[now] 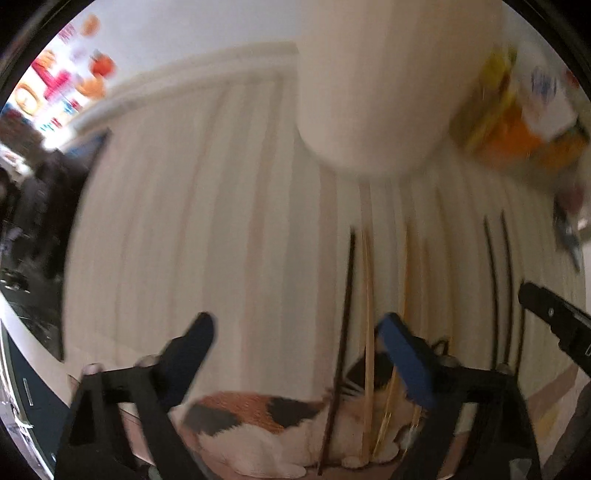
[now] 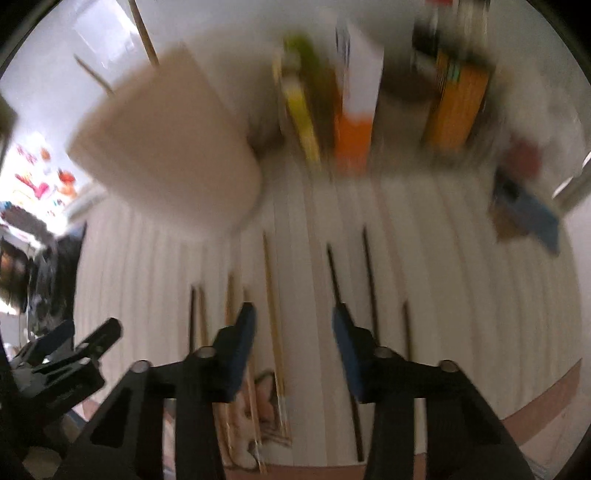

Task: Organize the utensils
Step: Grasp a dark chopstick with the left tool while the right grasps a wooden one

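Note:
Several chopsticks lie side by side on a pale striped mat (image 1: 184, 221) with a cat picture at its near edge. My left gripper (image 1: 295, 328) hangs open just above the mat, with a dark chopstick (image 1: 345, 295) and a light bamboo chopstick (image 1: 367, 280) below the gap near its right finger. My right gripper (image 2: 293, 314) is also open, its pads apart over a light chopstick (image 2: 271, 295). Two dark chopsticks (image 2: 369, 266) lie just to its right. A beige cup (image 2: 166, 147) stands at the back with sticks (image 2: 144, 33) rising from it. Both views are blurred.
Yellow, orange and white boxes (image 2: 354, 110) stand along the back behind the mat, with a blue packet (image 2: 528, 210) at the right. The left gripper's fingers (image 2: 99, 332) show at the right wrist view's left edge. The mat's left side (image 1: 129, 258) has no chopsticks on it.

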`<control>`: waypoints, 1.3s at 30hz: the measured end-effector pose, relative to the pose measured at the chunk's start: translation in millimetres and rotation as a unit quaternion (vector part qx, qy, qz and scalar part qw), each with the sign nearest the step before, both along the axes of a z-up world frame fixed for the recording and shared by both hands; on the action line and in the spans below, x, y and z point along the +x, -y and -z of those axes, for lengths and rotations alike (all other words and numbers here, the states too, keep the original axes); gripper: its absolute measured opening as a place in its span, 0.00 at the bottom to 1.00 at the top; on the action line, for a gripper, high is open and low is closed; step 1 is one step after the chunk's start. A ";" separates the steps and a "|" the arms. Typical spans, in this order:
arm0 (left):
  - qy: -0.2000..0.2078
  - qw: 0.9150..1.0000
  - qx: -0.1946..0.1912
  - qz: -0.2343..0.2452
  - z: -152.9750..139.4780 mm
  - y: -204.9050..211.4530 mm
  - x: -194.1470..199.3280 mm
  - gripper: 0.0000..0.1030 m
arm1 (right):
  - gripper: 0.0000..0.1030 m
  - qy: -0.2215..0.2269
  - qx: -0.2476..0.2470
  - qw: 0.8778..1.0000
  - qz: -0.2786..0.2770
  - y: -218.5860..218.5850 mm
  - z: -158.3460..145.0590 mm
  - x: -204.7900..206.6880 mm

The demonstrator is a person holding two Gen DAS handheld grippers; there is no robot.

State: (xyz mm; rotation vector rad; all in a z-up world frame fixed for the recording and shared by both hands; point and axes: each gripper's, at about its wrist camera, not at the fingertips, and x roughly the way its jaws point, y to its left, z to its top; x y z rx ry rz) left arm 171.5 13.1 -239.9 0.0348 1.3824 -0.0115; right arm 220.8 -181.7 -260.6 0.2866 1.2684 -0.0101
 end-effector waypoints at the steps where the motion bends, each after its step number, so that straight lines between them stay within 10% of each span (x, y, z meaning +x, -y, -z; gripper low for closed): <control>1: -0.014 1.000 -0.001 0.005 11.4 3.7 -2.4 0.72 | 0.37 -0.013 0.001 1.000 -0.001 -0.7 11.5 -2.4; 12: -0.037 0.999 -0.001 0.032 45.2 22.3 -7.5 0.05 | 0.36 -0.071 0.013 0.997 -0.032 -22.3 73.2 1.0; 19: -0.035 0.999 0.008 0.004 39.8 -9.0 -11.1 0.04 | 0.07 -0.095 -0.042 0.992 -0.065 -44.9 91.2 10.5; 39: -0.060 0.998 0.021 0.006 42.8 -0.1 -13.9 0.04 | 0.08 -0.182 -0.052 0.978 -0.084 -5.0 100.3 -39.9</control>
